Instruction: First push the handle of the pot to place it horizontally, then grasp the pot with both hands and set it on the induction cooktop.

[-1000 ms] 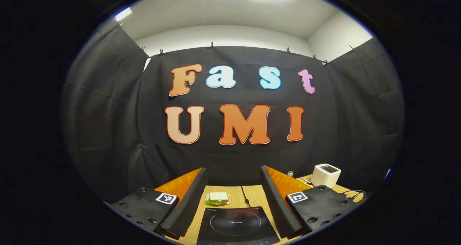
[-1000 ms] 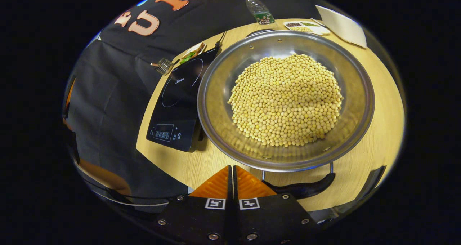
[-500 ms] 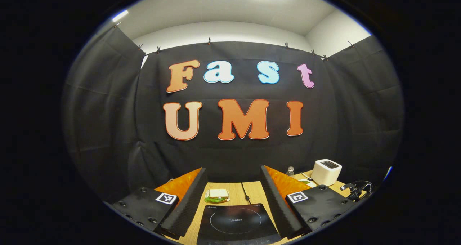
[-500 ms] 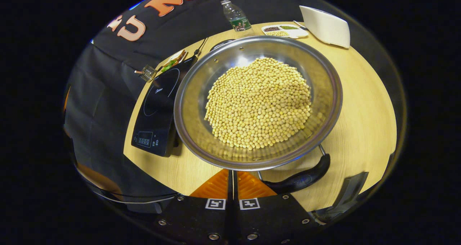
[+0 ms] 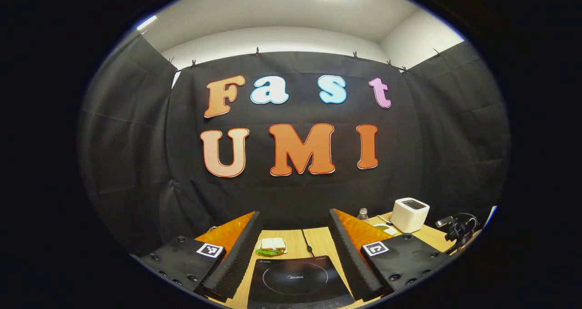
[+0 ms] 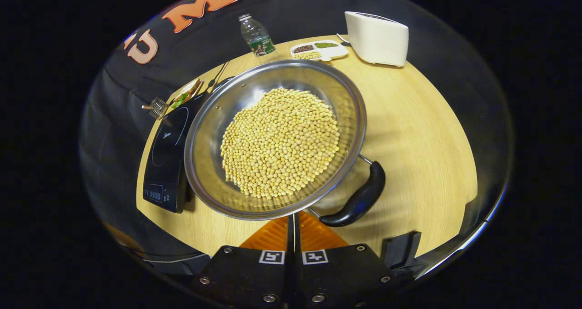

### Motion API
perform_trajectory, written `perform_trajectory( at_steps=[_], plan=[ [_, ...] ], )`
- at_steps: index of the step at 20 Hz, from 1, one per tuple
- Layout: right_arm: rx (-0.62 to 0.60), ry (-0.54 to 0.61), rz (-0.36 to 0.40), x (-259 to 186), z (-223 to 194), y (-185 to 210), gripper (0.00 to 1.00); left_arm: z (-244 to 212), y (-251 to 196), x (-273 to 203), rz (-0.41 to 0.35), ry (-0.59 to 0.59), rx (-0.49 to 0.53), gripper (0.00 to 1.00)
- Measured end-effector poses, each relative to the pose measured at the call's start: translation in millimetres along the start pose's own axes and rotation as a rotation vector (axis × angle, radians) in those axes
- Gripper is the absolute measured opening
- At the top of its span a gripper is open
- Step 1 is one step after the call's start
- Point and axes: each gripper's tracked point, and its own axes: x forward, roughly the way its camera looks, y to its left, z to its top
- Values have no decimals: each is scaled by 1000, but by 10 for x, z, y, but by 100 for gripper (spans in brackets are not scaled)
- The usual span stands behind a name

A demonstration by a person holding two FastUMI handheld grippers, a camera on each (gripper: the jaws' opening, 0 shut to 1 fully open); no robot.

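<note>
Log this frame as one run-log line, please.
stage: pushing pot handle | right gripper: shut, at the pot rim beside the handle | left gripper: open, above the induction cooktop | pot: on table, beans inside

the wooden table is bare on the side to the right of the pot, so a gripper could pass there. behind this bare part stand a white toaster, a divided snack tray and a water bottle. on the pot's other side the induction cooktop lies just beside it. the pot's black handle sticks out toward the near edge.
</note>
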Motion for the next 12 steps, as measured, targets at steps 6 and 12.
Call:
perform_trajectory(
  at_steps=[6,12],
  plan=[
    [15,-49,-80,-83,304,-360,0,-24,71,-13,16,8,8,95],
    [8,-71,-150,-51,488,-552,0,-69,91,31,19,17,2,98]
  ],
)
